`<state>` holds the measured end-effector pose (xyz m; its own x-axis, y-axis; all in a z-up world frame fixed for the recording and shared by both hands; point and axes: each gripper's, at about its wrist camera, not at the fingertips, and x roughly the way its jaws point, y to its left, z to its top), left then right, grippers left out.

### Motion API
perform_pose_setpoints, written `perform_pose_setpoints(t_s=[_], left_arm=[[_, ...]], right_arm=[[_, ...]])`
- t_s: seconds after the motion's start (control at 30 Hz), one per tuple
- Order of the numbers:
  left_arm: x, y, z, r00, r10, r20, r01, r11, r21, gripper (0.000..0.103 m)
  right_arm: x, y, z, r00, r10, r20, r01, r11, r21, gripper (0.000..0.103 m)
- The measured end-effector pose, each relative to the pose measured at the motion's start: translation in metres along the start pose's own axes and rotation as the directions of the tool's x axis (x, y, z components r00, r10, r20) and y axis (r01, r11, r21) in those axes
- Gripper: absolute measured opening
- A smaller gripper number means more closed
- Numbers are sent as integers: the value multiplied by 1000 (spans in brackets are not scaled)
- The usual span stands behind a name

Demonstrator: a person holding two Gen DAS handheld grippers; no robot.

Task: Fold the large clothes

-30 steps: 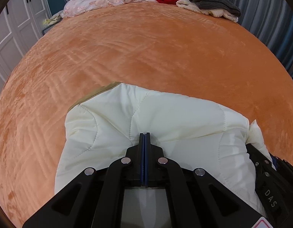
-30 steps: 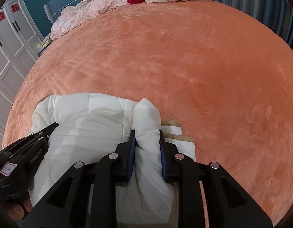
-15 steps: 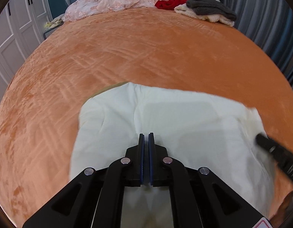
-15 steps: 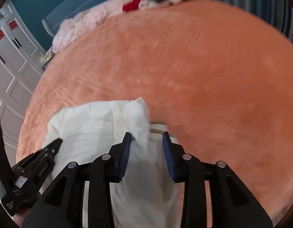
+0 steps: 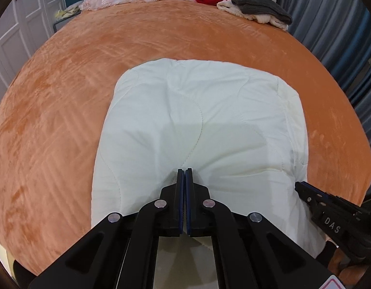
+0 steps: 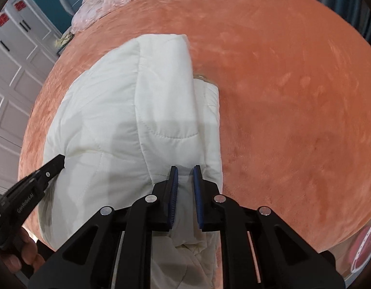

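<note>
Two grippers hold the near edge of one white quilted jacket (image 5: 200, 125), which lies on the orange bed (image 5: 65, 110) and stretches away from both of them toward the headboard. The left gripper (image 5: 184, 172) has its jaws pressed fully together on a thin pinch of cloth near the middle of that near edge. The right gripper (image 6: 184, 169) has just been closing its jaws; a thicker fold of the jacket sits between the blue pads, which stand a little apart and seem to press on it. In the left view the right gripper comes in from the lower right, at the jacket's right corner, so both hands are at the same edge and about equally near. The jacket's long axis runs forward, away from the jaws, and its far edge is rounded and already doubled. I judge that the coming move depends on this: the held edge must travel forward along that axis, over the body, to meet the far edge. A pile of other clothes (image 5: 233, 2) lies well apart, at the head of the bed.
</note>
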<state>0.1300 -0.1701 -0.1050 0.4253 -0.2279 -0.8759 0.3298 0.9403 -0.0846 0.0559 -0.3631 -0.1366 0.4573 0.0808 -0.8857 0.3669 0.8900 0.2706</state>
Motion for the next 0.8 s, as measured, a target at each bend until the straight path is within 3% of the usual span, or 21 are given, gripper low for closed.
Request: perform_pose_setpoints(t_s=[0.43, 0.63, 0.67, 0.73, 0.77, 0.8], left_arm=[[14, -13, -6, 996, 83, 27, -85, 995, 50, 0], [9, -8, -4, 997, 63, 38, -64, 997, 30, 0], [3, -1, -2, 999, 30, 40, -30, 1000, 0, 0], [-12, 18, 0, 998, -49, 35, 51, 995, -83, 11], [-18, 28, 1, 996, -81, 35, 85, 989, -124, 14], [-24, 41, 1, 993, -113, 41, 119, 978, -174, 25]], right_arm=[[9, 3, -4, 1000, -20, 11, 21, 1000, -14, 12], [0, -1, -1, 1000, -6, 21, 6, 1000, -23, 13], [-11, -2, 0, 1000, -2, 28, 3, 1000, -23, 18], [-31, -10, 1, 998, 12, 63, -12, 1000, -5, 41], [-38, -13, 1, 997, 23, 79, -23, 1000, 0, 59], [-47, -19, 1, 994, 47, 97, -47, 999, 5, 65]])
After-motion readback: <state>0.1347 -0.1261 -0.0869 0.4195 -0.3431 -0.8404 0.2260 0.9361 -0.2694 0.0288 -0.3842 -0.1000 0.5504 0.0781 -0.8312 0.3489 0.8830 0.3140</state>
